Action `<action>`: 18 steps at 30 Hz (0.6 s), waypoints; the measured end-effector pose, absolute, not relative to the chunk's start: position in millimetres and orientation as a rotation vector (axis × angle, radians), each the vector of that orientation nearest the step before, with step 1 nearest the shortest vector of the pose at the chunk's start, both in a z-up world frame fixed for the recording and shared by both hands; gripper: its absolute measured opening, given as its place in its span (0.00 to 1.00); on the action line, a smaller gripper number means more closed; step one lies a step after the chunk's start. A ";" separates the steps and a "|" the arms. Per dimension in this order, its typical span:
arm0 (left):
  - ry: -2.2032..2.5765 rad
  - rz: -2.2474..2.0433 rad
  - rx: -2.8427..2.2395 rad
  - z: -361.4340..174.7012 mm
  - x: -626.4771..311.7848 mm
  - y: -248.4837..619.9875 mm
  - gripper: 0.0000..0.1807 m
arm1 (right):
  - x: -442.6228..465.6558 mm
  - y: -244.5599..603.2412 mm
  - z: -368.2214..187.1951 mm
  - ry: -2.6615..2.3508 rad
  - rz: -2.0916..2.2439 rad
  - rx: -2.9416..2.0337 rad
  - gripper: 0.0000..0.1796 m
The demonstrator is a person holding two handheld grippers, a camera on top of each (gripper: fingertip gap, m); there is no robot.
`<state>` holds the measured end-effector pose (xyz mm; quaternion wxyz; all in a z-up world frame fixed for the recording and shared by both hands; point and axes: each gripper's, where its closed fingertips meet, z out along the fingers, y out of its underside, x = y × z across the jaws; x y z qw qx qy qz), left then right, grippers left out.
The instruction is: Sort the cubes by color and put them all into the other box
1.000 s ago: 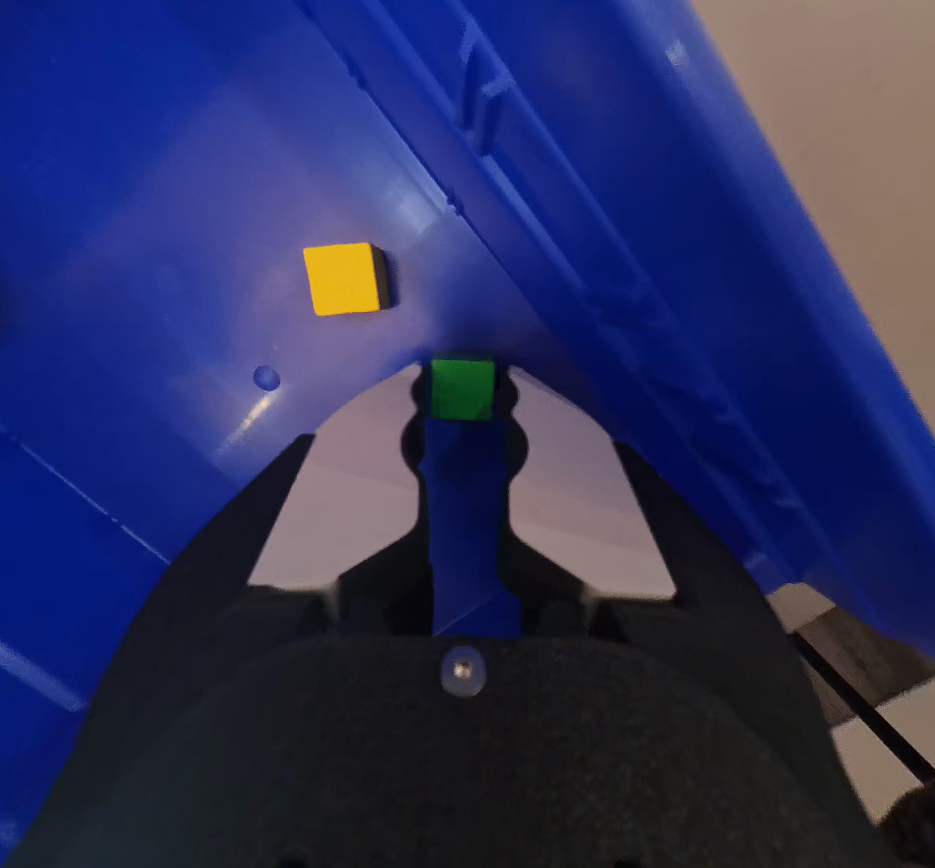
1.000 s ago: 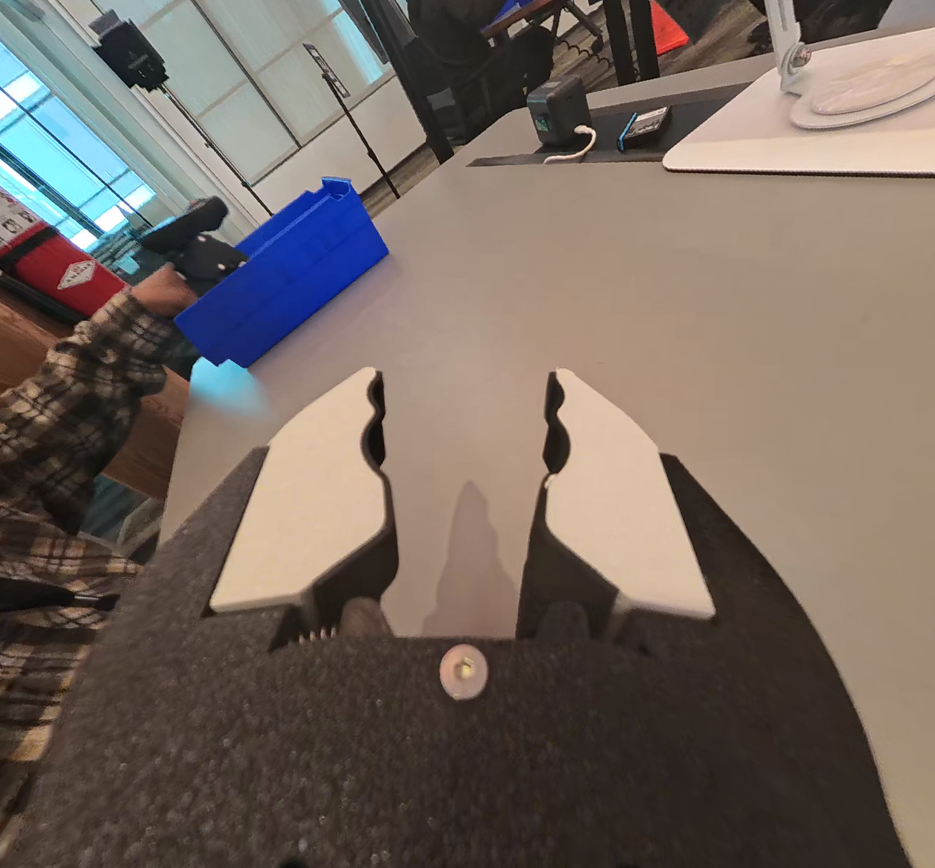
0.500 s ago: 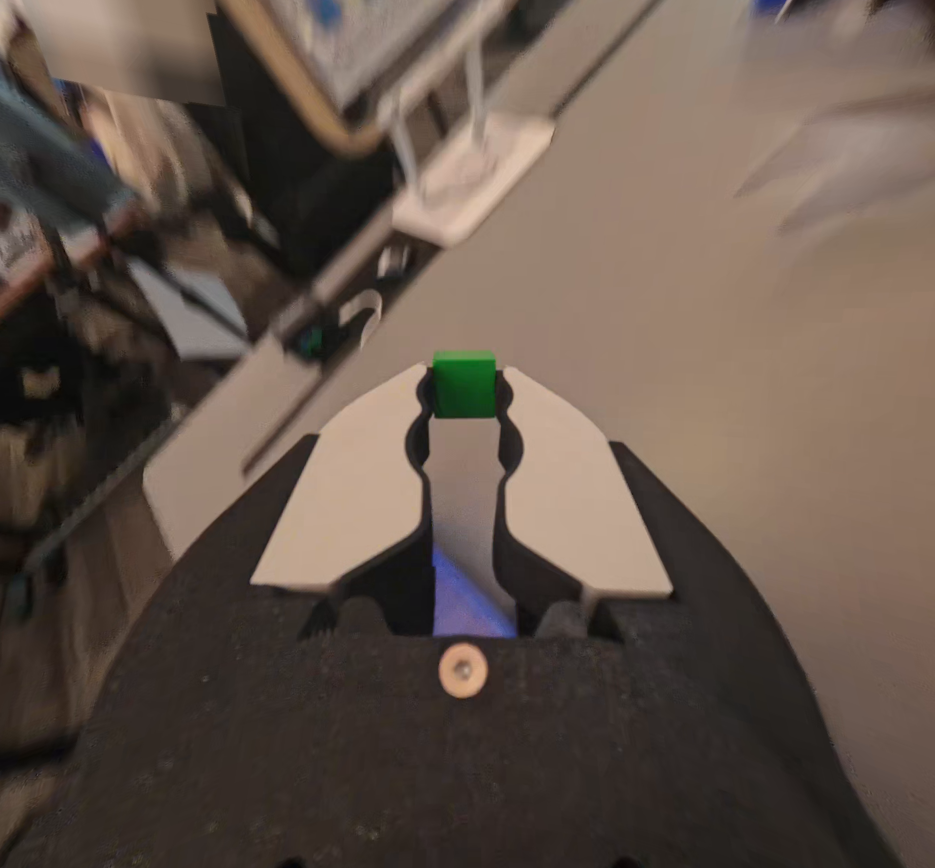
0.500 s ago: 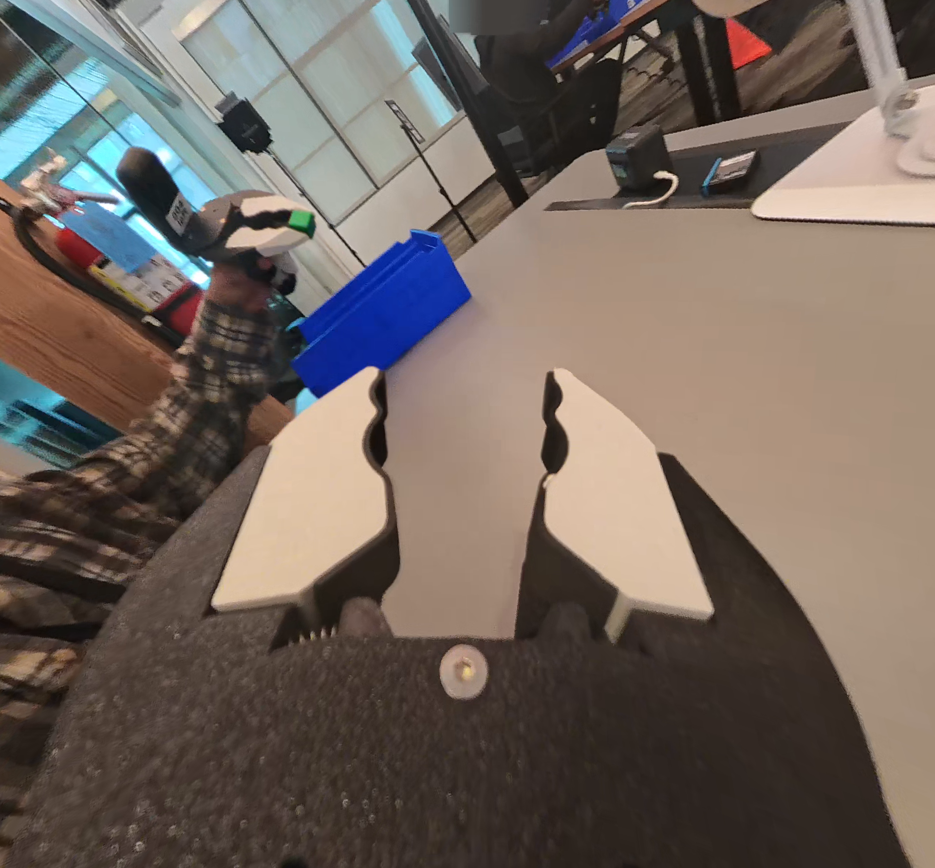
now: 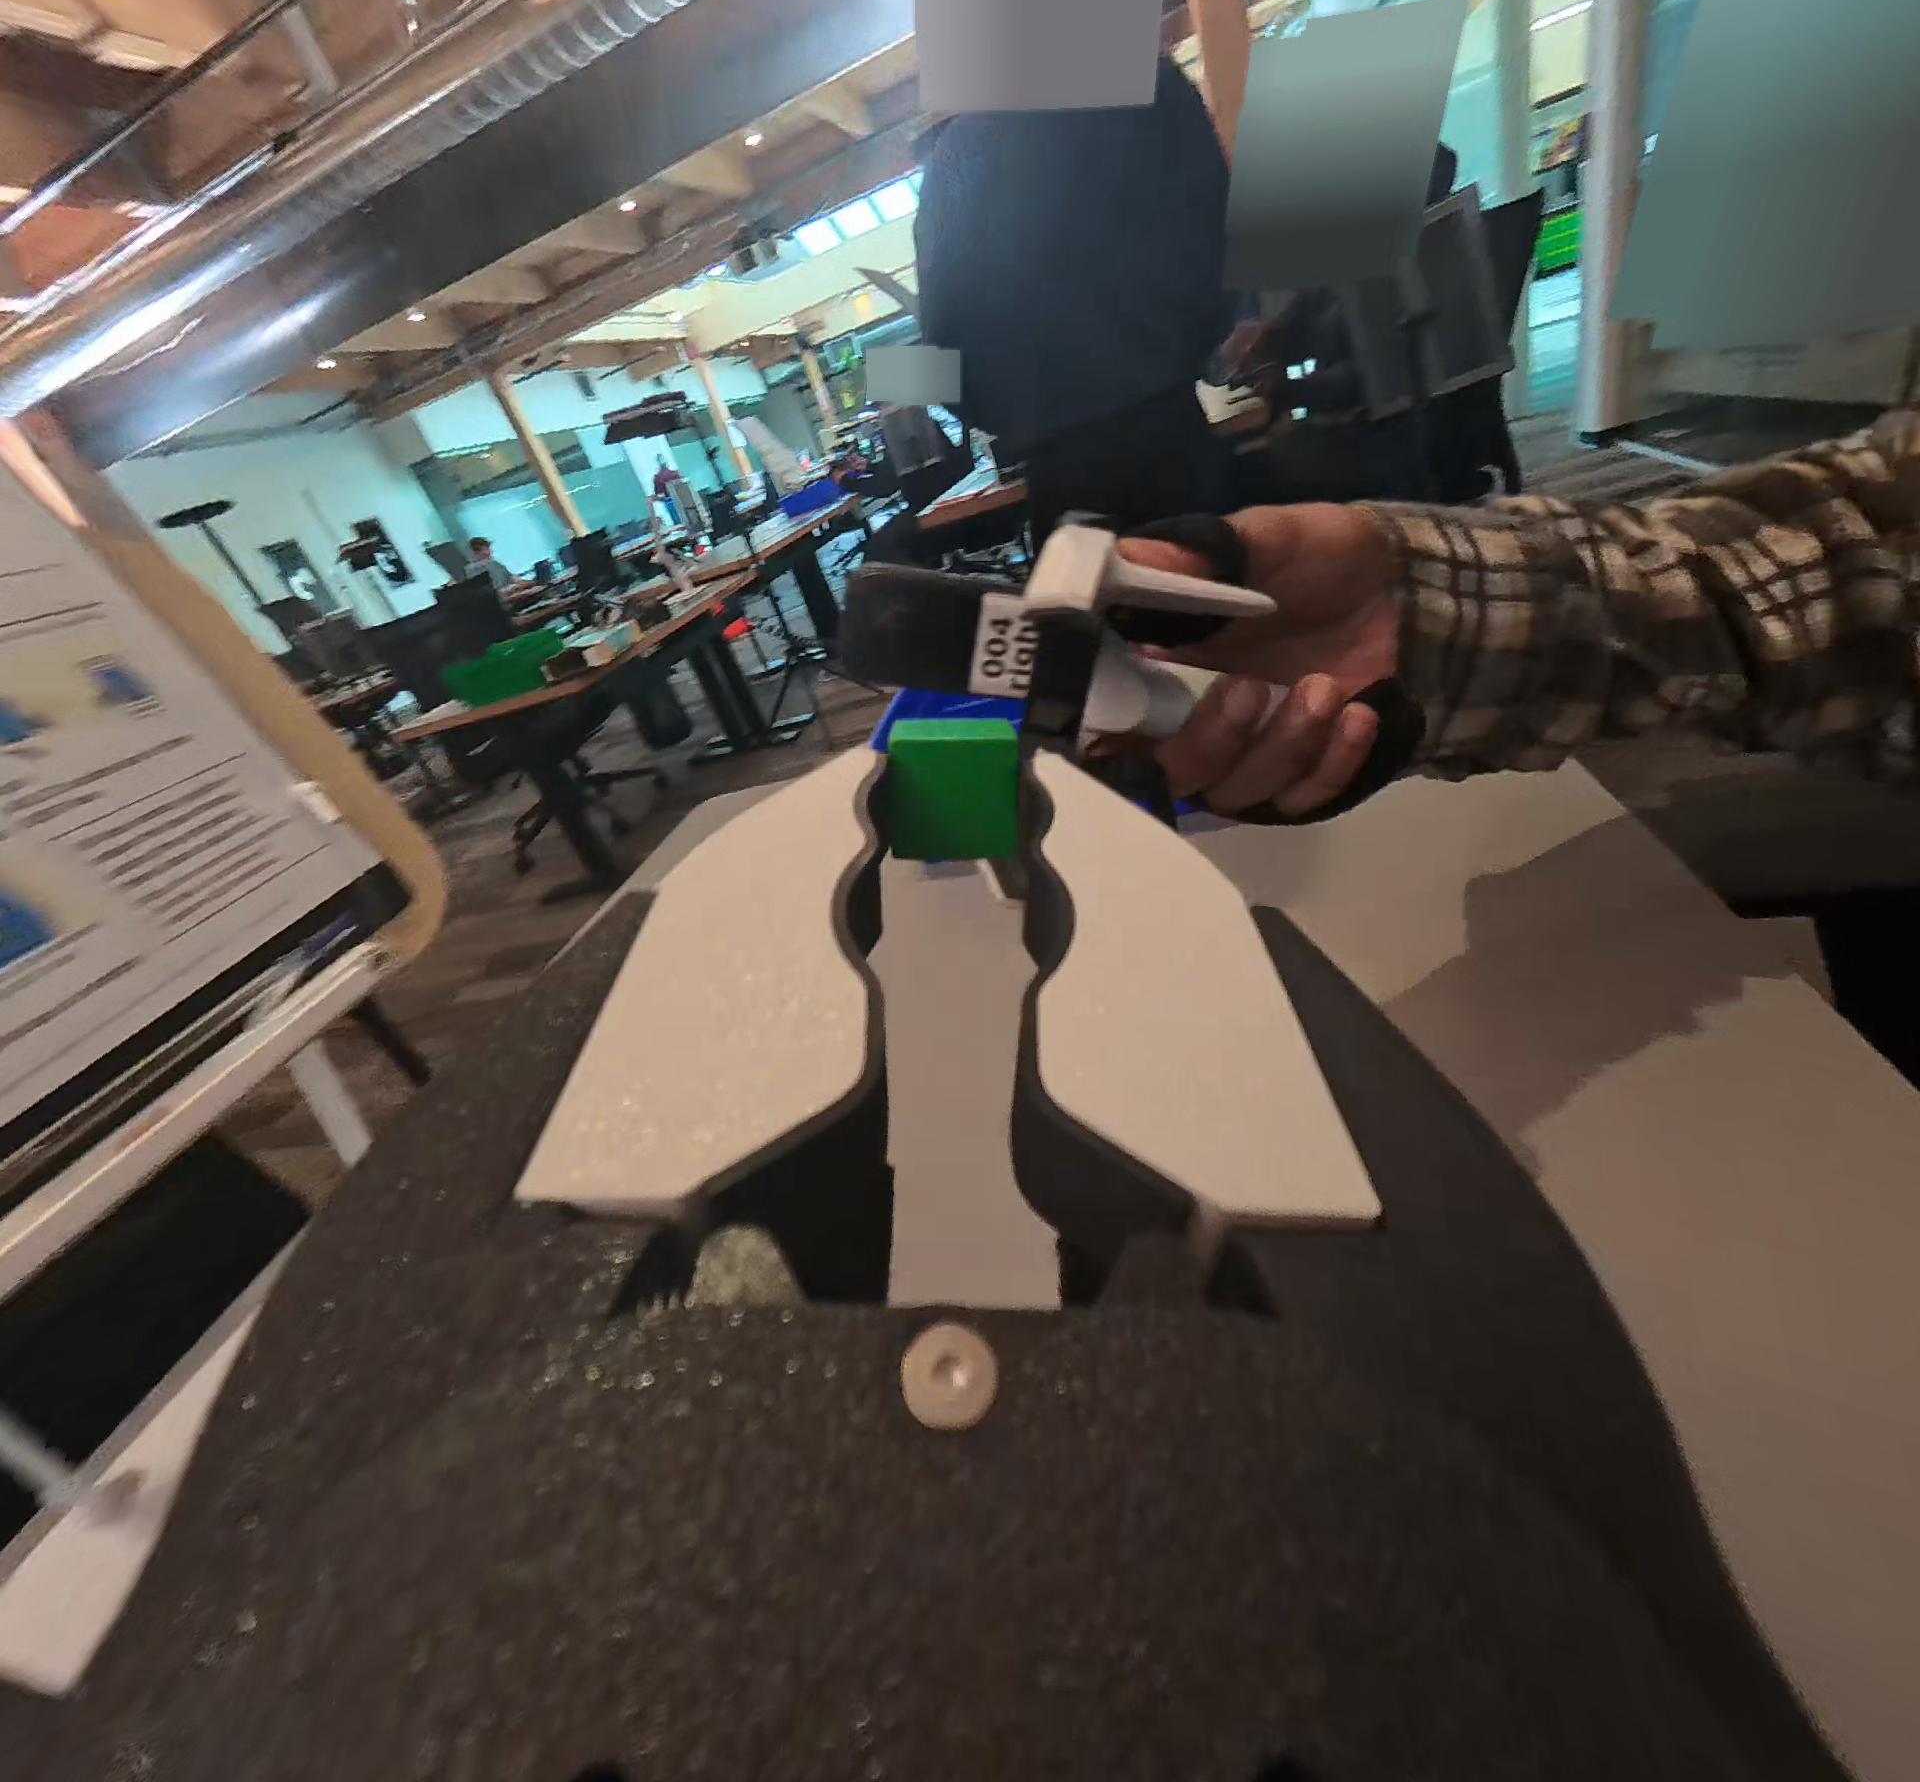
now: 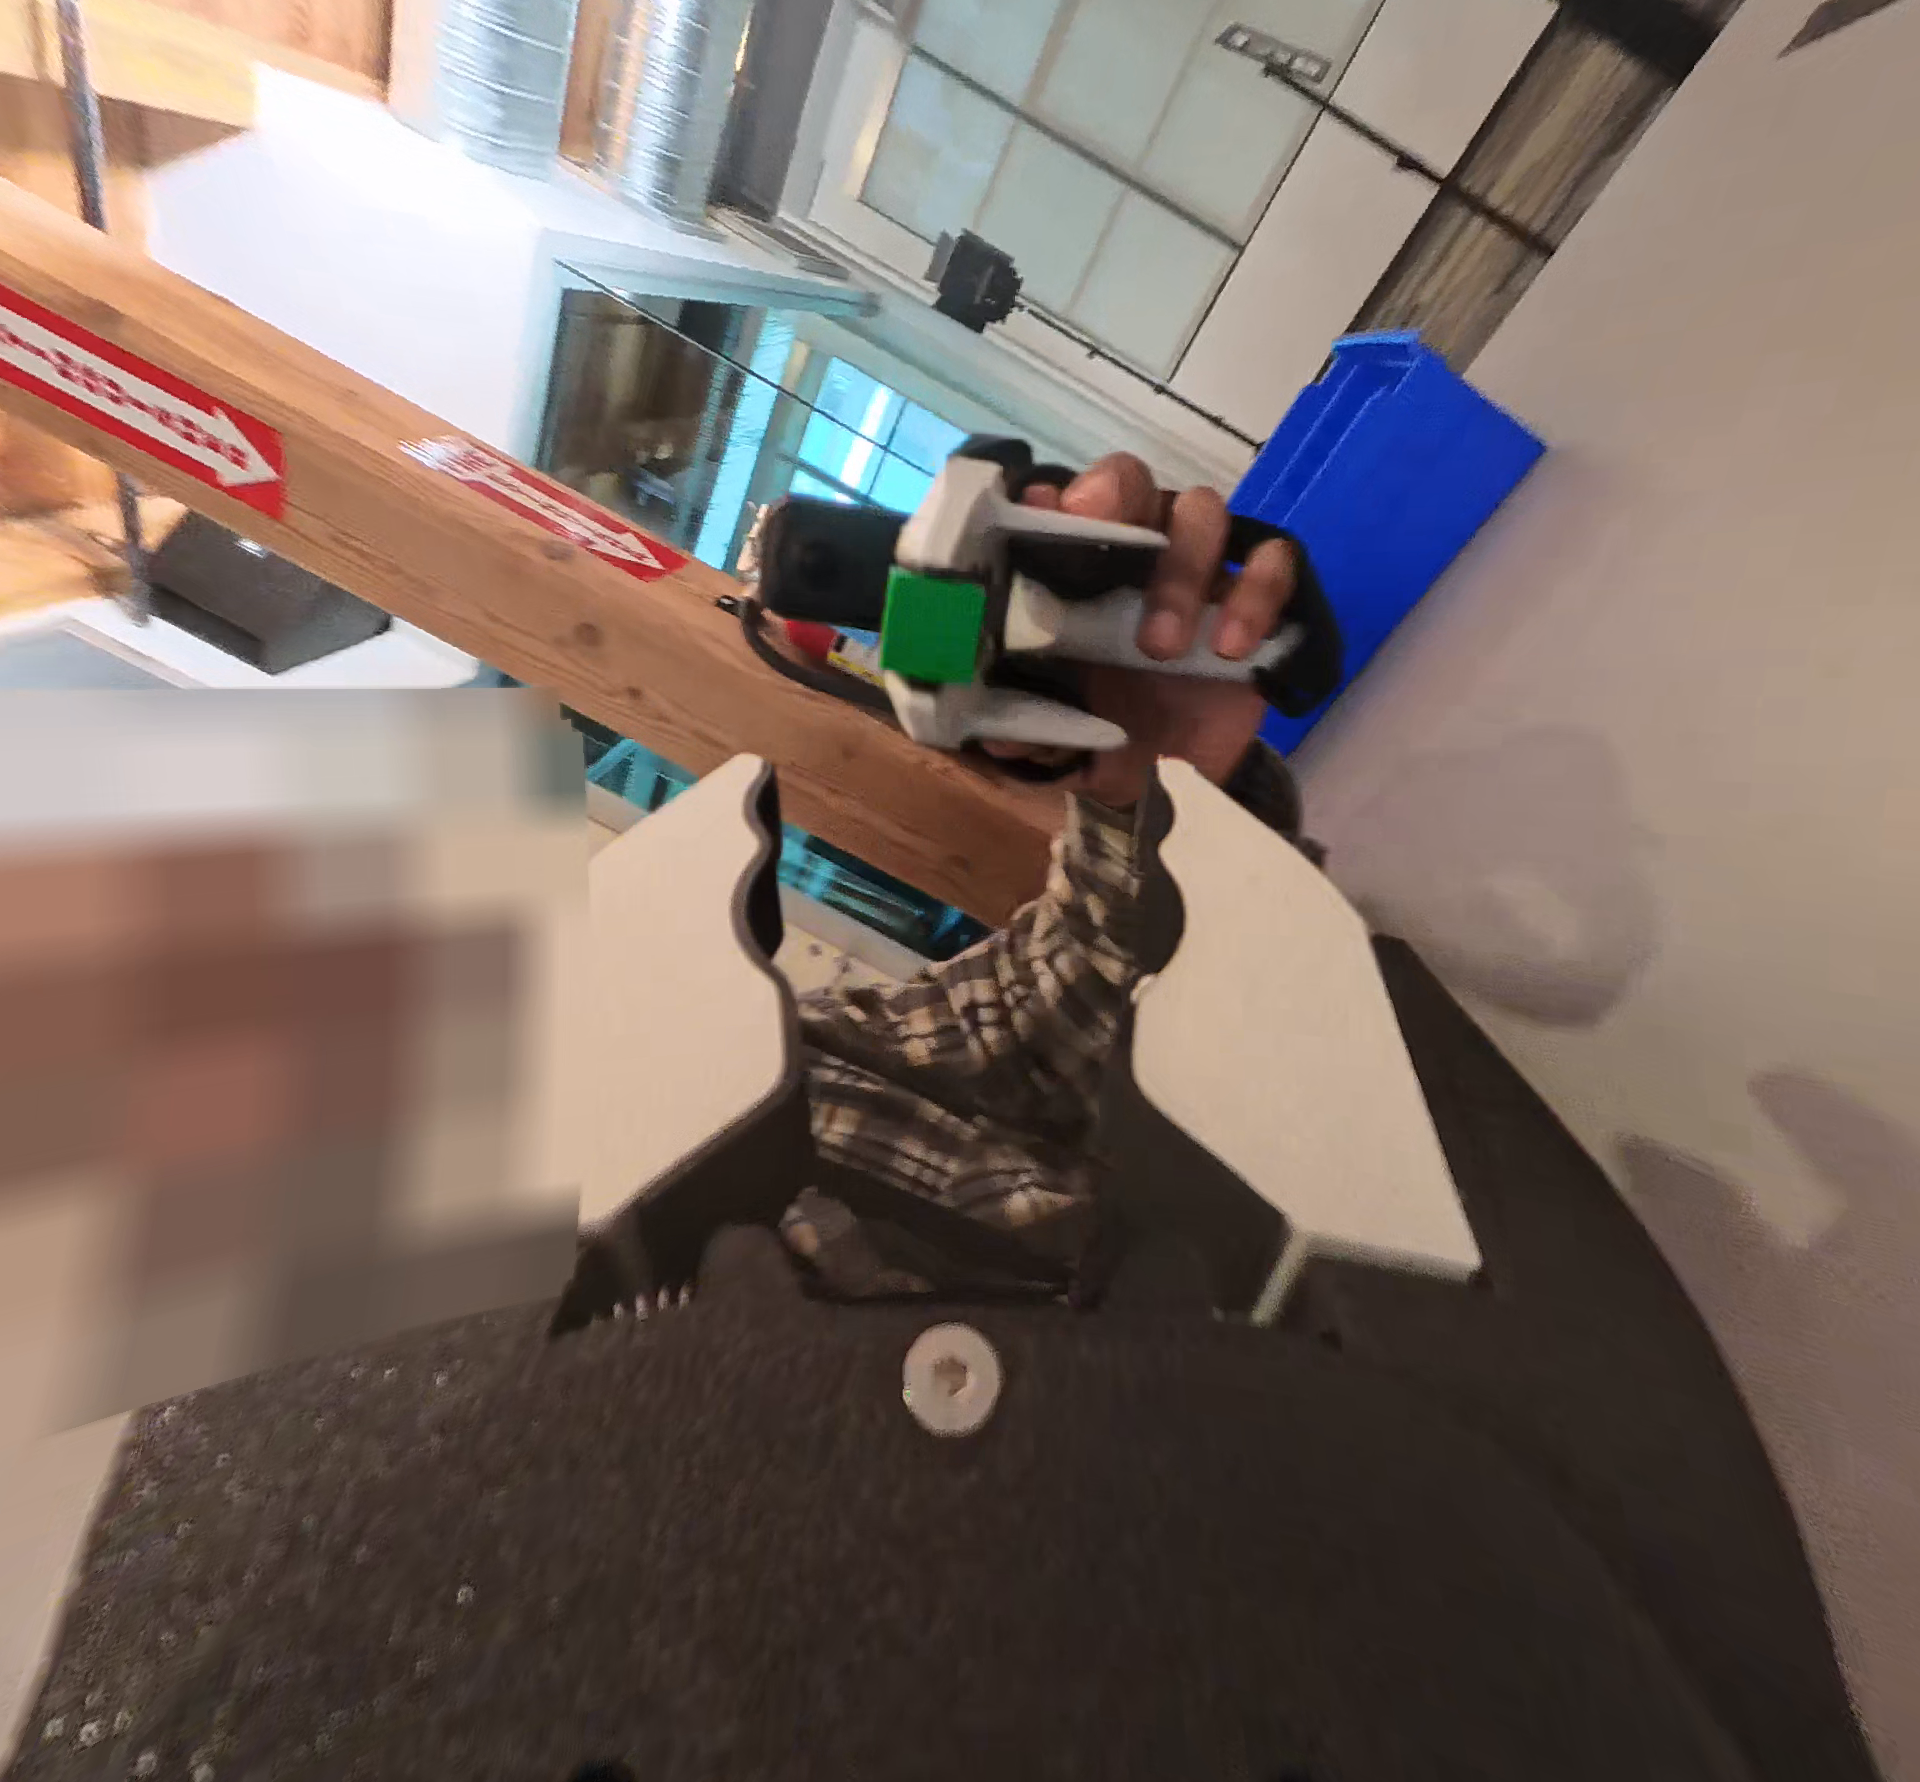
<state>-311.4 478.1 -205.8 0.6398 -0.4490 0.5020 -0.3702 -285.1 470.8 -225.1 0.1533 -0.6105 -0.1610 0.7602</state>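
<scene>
The left tongs [image 5: 953, 802] are clenched on a green cube [image 5: 952, 787], which sits pinched between the two pale fingertips [image 5: 821, 828] and is lifted clear of the grey tabletop [image 5: 1621, 1265]. In the right wrist view the same left tongs [image 6: 930, 626] appear farther off, gripped by a hand [image 6: 1174, 589] in a plaid sleeve [image 6: 977, 1036], with the green cube [image 6: 932, 629] showing at their front, above and in front of the tabletop [image 6: 1714, 589]. Just beyond that hand stands a blue box [image 6: 1382, 496] resting on the tabletop near its far edge; the cube is held up beside this box, not inside it. The right tongs [image 6: 961, 813] are released, their pale fingers [image 6: 686, 1005] spread wide with nothing between them but the plaid sleeve seen behind. In the left wrist view the right tongs [image 5: 1049, 631] are seen from the side just beyond the green cube, held by the other hand [image 5: 1288, 652] in a plaid sleeve [image 5: 1642, 620]; from this angle their gap is not readable. A sliver of blue box [image 5: 935, 704] shows directly behind the cube. To the side of the cube stands a tilted monitor [image 5: 156, 797], and behind it a person in dark clothing [image 5: 1070, 298].
</scene>
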 end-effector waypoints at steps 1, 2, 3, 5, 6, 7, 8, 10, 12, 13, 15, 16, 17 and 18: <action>1.158 -0.856 -1.015 -210.4 -299.6 476.8 0.12 | -284.6 469.0 -223.8 -0.454 2.214 -1.760 0.35; 1.169 -0.858 -1.004 -214.4 -289.1 475.8 0.12 | -283.9 467.1 -223.3 -0.447 2.239 -1.773 0.34; 1.185 -0.863 -0.990 -218.1 -279.6 474.1 0.12 | -282.8 465.2 -223.4 -0.445 2.255 -1.786 0.33; 1.213 -0.880 -0.972 -223.9 -262.7 470.9 0.12 | -279.0 463.2 -224.6 -0.442 2.257 -1.806 0.31; 1.228 -0.883 -0.968 -226.5 -255.4 470.0 0.12 | -276.4 462.7 -224.8 -0.440 2.256 -1.810 0.29; 1.237 -0.885 -0.965 -228.2 -248.8 469.8 0.12 | -273.1 462.2 -224.8 -0.441 2.255 -1.811 0.27; 1.244 -0.893 -0.957 -228.6 -242.6 469.0 0.12 | -269.2 461.9 -223.7 -0.439 2.259 -1.802 0.22; 1.251 -0.918 -0.938 -226.8 -231.4 466.7 0.12 | -259.8 463.2 -222.6 -0.428 2.245 -1.795 0.12; 1.260 -0.913 -0.934 -225.6 -221.5 466.1 0.12 | -249.1 464.3 -221.2 -0.426 2.217 -1.807 0.12; 1.264 -0.919 -0.935 -224.8 -217.5 465.0 0.15 | -242.3 465.9 -219.9 -0.428 2.188 -1.812 0.12; 1.269 -0.938 -0.968 -224.9 -212.2 463.6 0.25 | -223.1 472.6 -217.7 -0.426 2.098 -1.841 0.12; 1.272 -0.943 -0.995 -226.6 -211.2 463.2 0.31 | -210.3 478.1 -217.3 -0.421 2.036 -1.870 0.12; 1.277 -0.950 -1.021 -228.7 -211.6 461.9 0.35 | -194.9 485.8 -218.3 -0.410 1.947 -1.913 0.12; 1.283 -0.958 -1.045 -230.7 -213.1 459.4 0.38 | -176.6 496.0 -221.3 -0.403 1.825 -1.970 0.12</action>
